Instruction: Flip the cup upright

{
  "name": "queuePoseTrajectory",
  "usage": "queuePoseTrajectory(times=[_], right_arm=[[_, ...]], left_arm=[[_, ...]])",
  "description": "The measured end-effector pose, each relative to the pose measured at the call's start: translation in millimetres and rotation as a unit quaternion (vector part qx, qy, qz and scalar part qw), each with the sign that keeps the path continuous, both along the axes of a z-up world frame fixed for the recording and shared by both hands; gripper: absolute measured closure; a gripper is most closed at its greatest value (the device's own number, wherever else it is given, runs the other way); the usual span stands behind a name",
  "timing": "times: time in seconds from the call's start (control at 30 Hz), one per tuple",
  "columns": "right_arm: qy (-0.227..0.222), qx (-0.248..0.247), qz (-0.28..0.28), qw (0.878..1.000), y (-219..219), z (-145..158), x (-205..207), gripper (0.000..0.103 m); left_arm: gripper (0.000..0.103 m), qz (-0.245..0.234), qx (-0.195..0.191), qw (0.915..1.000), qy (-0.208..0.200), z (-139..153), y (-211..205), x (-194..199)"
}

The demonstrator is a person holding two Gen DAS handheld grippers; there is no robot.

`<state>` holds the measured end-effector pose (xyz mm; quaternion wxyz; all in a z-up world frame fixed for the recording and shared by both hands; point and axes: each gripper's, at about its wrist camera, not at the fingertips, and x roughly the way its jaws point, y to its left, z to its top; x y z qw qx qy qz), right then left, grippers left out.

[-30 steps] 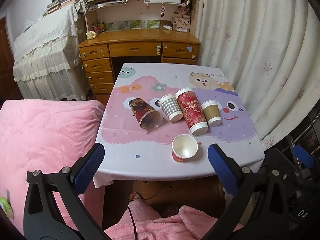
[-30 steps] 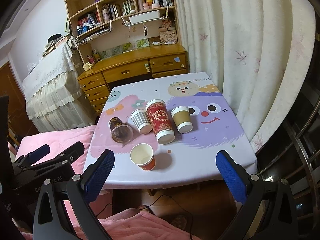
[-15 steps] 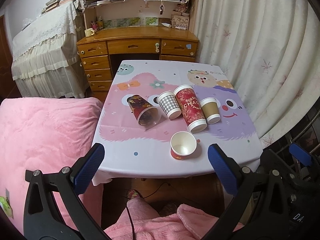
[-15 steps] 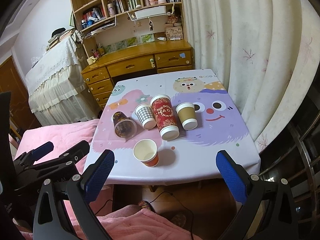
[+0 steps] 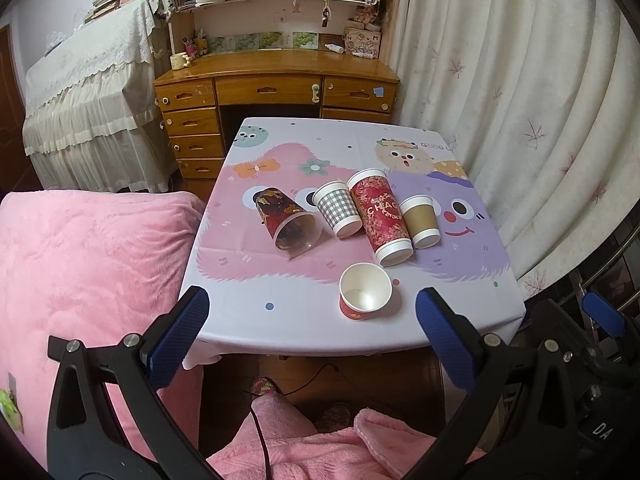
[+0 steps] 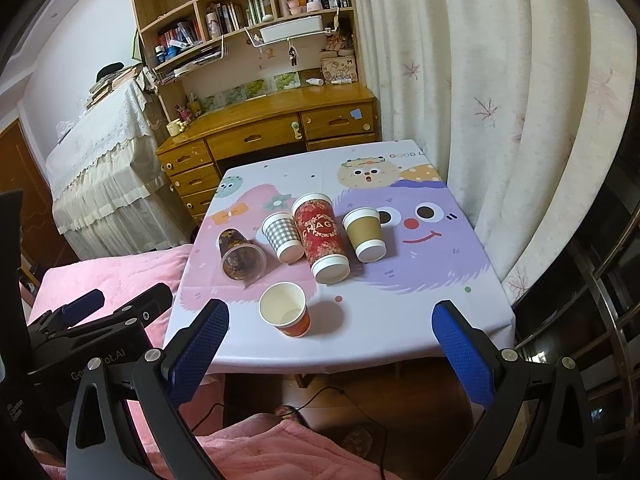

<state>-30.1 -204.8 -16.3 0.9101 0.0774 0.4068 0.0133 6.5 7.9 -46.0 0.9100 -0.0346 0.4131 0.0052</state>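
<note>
Several paper cups sit on a small table with a cartoon cloth. A dark patterned cup, a checked cup, a tall red cup and a brown cup lie on their sides, mouths toward me. A small red cup stands upright near the front edge. My left gripper and right gripper are open, empty, and held short of the table's front edge.
A pink blanket-covered bed is left of the table. A wooden desk with shelves stands behind it. Curtains hang along the right. A metal rail is at far right. The other gripper shows at each view's edge.
Both grippers have drawn slightly nearer and higher over the table's front edge. The cups have not moved.
</note>
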Motion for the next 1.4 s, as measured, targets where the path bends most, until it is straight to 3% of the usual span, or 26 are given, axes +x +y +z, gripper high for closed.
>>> queuePoseTrajectory(times=[1.4], right_arm=[[0.008, 0.015, -0.007, 1.0, -8.0, -10.3, -7.0, 0.0]], left_arm=[[0.0, 0.0, 0.014, 0.9999, -0.001, 1.2, -2.8, -1.8]])
